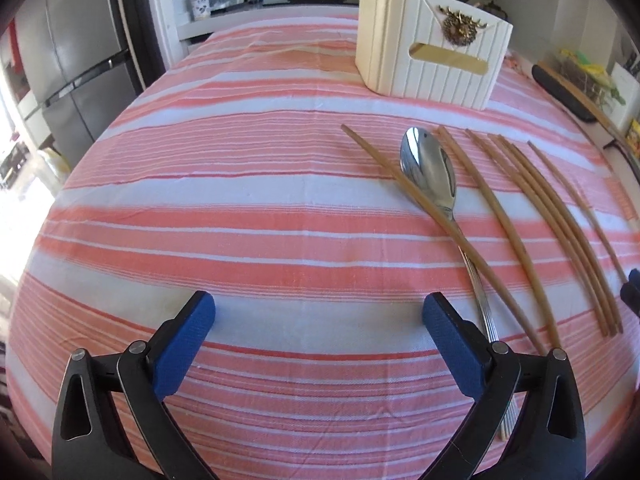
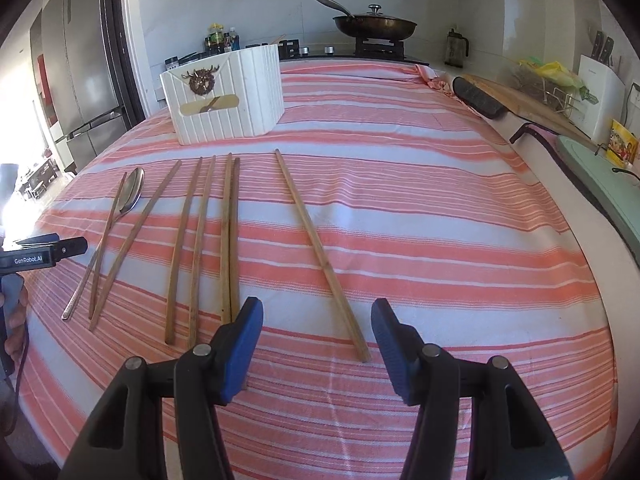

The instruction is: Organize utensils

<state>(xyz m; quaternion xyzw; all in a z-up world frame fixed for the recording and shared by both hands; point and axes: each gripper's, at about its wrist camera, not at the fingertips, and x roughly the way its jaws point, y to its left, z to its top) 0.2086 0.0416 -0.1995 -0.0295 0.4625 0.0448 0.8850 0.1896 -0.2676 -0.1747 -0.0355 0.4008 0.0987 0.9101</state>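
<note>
Blue ribbed pads on black plastic arms fill the bottom of both views. From the left wrist, the left gripper (image 1: 319,312) stands spread wide with only striped cloth between its fingers; its right pad sits just beside the ridged handle of the polished steel spoon (image 1: 434,176). From the right wrist, the right gripper (image 2: 317,320) stands about half open, nothing between its pads, and the near end of a lone bamboo chopstick (image 2: 320,254) lies in front of that gap, toward 12 o'clock.

On the coral-and-white striped woven tablecloth (image 2: 440,240), six more slim bamboo chopsticks (image 2: 230,236) lie at 10 to 11 o'clock, one of them crossing over the spoon's handle. Beyond them at 11 o'clock stands a cream ribbed utensil box (image 2: 244,96) with a bronze stag-head ornament and a slot in its front; something shows behind the slot, perhaps utensil ends, though it is too small to tell.

At 9 o'clock a hand (image 2: 16,316) holds the other gripper, its black bar lettered "GenRobot.AI".
</note>
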